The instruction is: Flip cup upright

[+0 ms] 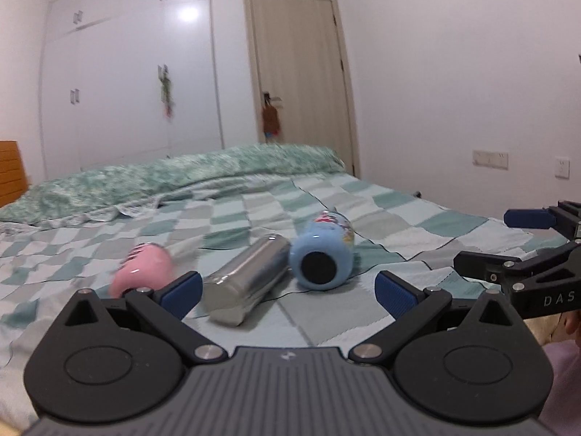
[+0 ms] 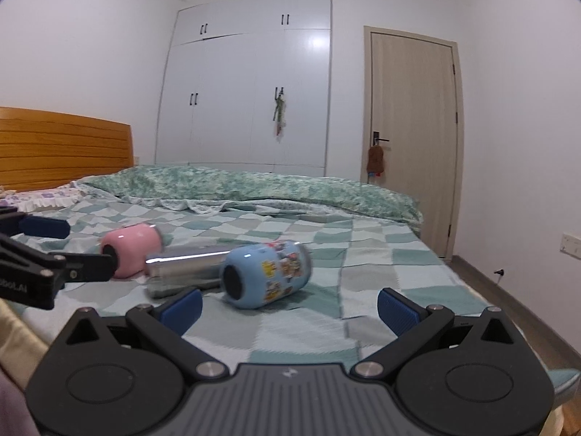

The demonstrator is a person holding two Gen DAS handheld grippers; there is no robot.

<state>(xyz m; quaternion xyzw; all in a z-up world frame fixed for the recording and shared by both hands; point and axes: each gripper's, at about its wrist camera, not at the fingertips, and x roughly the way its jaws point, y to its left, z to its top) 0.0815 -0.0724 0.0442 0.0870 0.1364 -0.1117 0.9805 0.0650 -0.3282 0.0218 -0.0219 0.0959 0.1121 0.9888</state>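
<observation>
Three cups lie on their sides on the checked bedspread (image 1: 363,210): a pink cup (image 1: 143,270) on the left, a silver steel cup (image 1: 245,283) in the middle, and a blue cup with stickers (image 1: 321,256) on the right. They also show in the right wrist view: the pink cup (image 2: 132,249), the steel cup (image 2: 181,269), the blue cup (image 2: 267,272). My left gripper (image 1: 288,292) is open and empty, just short of the steel cup. My right gripper (image 2: 290,305) is open and empty, just short of the blue cup.
A rumpled green quilt (image 2: 254,185) lies across the far side of the bed. A wooden headboard (image 2: 61,145) stands at the left. White wardrobes (image 2: 250,91) and a door (image 2: 414,127) are behind. The bed's edge and floor (image 2: 508,298) are at the right.
</observation>
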